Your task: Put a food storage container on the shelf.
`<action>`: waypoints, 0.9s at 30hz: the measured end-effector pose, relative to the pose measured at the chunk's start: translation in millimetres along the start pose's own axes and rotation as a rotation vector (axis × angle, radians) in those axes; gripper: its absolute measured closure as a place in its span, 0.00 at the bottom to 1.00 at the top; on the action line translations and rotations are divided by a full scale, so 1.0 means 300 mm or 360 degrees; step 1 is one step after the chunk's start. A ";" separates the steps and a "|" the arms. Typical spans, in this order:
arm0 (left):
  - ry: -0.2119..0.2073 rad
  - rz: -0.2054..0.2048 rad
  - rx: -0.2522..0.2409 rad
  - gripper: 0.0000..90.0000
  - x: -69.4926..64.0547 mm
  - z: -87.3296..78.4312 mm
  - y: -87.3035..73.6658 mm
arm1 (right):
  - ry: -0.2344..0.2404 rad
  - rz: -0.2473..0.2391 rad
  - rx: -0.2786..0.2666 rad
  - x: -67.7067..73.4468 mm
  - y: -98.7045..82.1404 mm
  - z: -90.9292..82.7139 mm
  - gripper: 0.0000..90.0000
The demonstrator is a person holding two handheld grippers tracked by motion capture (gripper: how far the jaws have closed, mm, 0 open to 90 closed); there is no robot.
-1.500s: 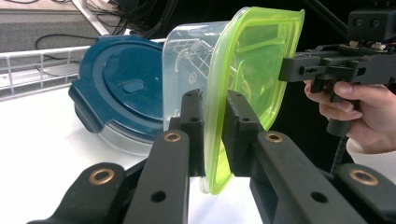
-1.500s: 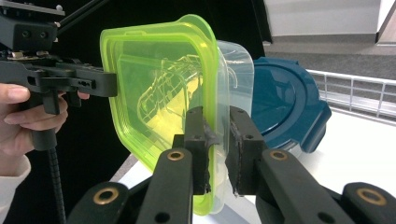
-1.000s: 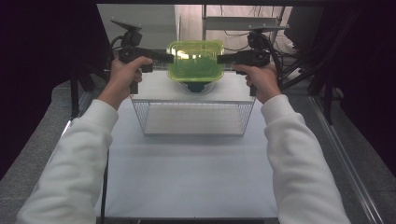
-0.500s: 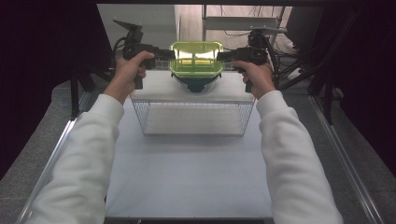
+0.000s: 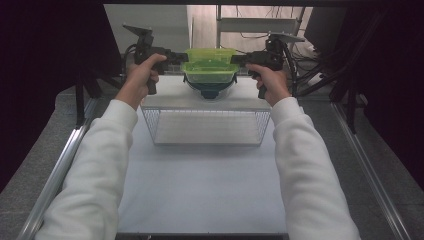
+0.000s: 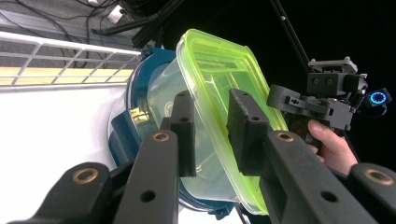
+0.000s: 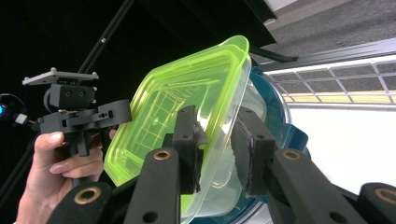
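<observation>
White counter (image 5: 200,180) runs back past the wire basket (image 5: 207,125) to the blue bowl (image 5: 212,90), where my green-lidded container (image 5: 210,62) sits nested. My left claw (image 5: 182,57) and right claw (image 5: 235,60) have just been opening (rim between loosening jaws). Uneven release could tip it off the bowl.

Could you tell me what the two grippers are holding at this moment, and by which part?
Neither grips firmly: the jaws have just been opening. The left gripper and right gripper straddle opposite rim edges of the green-lidded clear container, which sits in the blue bowl.
</observation>
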State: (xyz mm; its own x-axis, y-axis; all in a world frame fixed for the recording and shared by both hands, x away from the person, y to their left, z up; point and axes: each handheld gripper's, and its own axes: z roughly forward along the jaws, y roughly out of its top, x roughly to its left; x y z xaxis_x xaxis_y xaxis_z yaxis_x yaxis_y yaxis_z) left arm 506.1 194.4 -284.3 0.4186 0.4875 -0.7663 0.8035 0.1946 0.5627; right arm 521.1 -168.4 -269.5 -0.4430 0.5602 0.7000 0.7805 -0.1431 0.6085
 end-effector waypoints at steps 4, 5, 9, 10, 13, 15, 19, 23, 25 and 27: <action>0.0056 0.0042 -0.0003 0.74 -0.005 0.010 -0.003 | 0.0007 -0.0006 -0.0013 -0.003 -0.006 0.004 0.72; 0.0089 0.0044 -0.0010 0.67 -0.007 0.014 -0.004 | 0.0015 -0.0020 -0.0033 -0.003 -0.011 0.007 0.64; 0.0146 0.0080 -0.0112 0.40 -0.018 0.009 -0.006 | 0.0051 -0.0014 -0.0166 -0.007 -0.022 0.005 0.39; 0.0146 0.0097 -0.0134 0.37 -0.023 0.004 -0.006 | 0.0023 -0.0033 -0.0201 -0.006 -0.022 -0.001 0.35; 0.0116 0.0143 -0.0170 0.32 -0.037 -0.014 -0.010 | 0.0026 -0.0091 -0.0245 -0.007 -0.020 -0.027 0.32; 0.0110 0.0187 -0.0166 0.31 -0.047 -0.024 -0.016 | 0.0028 -0.0133 -0.0254 -0.002 -0.021 -0.049 0.32; 0.0139 0.0266 -0.0119 0.30 -0.065 -0.038 -0.031 | -0.0001 -0.0238 -0.0214 0.005 -0.032 -0.086 0.33; 0.0148 0.0308 -0.0102 0.29 -0.080 -0.056 -0.038 | -0.0002 -0.0297 -0.0165 0.012 -0.045 -0.109 0.33; 0.0167 0.0324 -0.0086 0.28 -0.088 -0.066 -0.045 | 0.0005 -0.0324 -0.0147 0.019 -0.051 -0.118 0.32; 0.0206 0.0363 -0.0081 0.27 -0.101 -0.074 -0.056 | 0.0021 -0.0361 -0.0129 0.025 -0.057 -0.126 0.32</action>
State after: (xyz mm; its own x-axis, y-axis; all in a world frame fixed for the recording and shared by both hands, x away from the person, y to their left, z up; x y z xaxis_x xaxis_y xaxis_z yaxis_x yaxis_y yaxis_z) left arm 470.6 195.4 -263.6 0.5261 0.6281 -0.5734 0.6706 0.1083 0.7339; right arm 487.8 -192.6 -260.4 -0.6092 0.5748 0.5463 0.6225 -0.0802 0.7785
